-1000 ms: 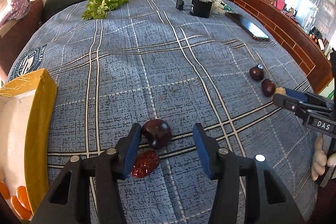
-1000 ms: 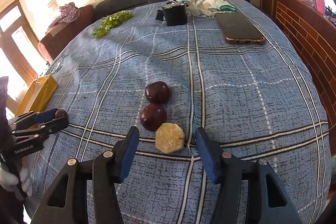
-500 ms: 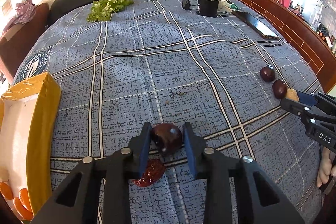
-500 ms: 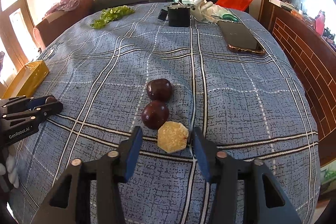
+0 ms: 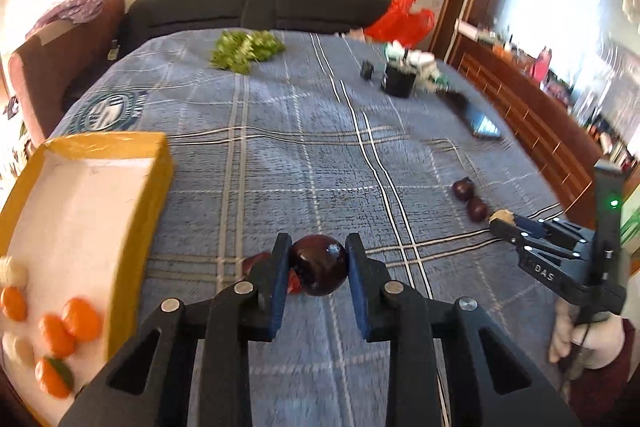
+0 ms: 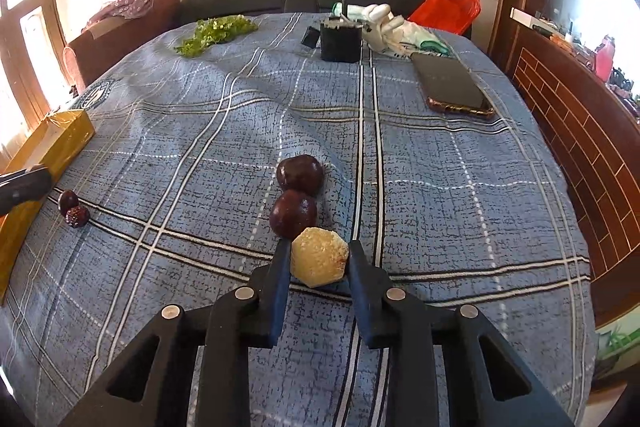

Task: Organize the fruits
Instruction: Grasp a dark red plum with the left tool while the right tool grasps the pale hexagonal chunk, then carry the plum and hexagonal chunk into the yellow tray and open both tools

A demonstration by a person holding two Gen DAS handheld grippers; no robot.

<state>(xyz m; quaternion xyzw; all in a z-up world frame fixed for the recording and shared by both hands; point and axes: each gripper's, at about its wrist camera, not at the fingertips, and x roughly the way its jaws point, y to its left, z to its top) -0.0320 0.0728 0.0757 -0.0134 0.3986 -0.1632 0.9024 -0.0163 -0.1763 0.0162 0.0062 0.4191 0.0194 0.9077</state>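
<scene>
My left gripper (image 5: 317,242) is shut on a round dark red fruit (image 5: 318,269) and holds it above the blue plaid cloth (image 5: 280,167). A wrinkled red fruit (image 5: 256,263) lies just under it. The yellow box (image 5: 140,227) with several small oranges (image 5: 80,319) stands to the left. My right gripper (image 6: 316,249) has its jaws closing, and the pads press on a pale yellow, many-sided piece (image 6: 318,261) that rests on the cloth. Two dark red fruits (image 6: 300,174) (image 6: 293,214) lie in a row just beyond the piece.
At the far side lie a phone (image 6: 452,89), a black container (image 6: 340,43), leafy greens (image 6: 216,31), white gloves (image 6: 380,23) and a red bag (image 6: 444,7). A wooden cabinet (image 6: 580,131) runs along the right edge.
The left jaws closed on the dark fruit and lifted it off the cloth, leaving the wrinkled fruit behind. The right jaws closed in on the yellow piece.
</scene>
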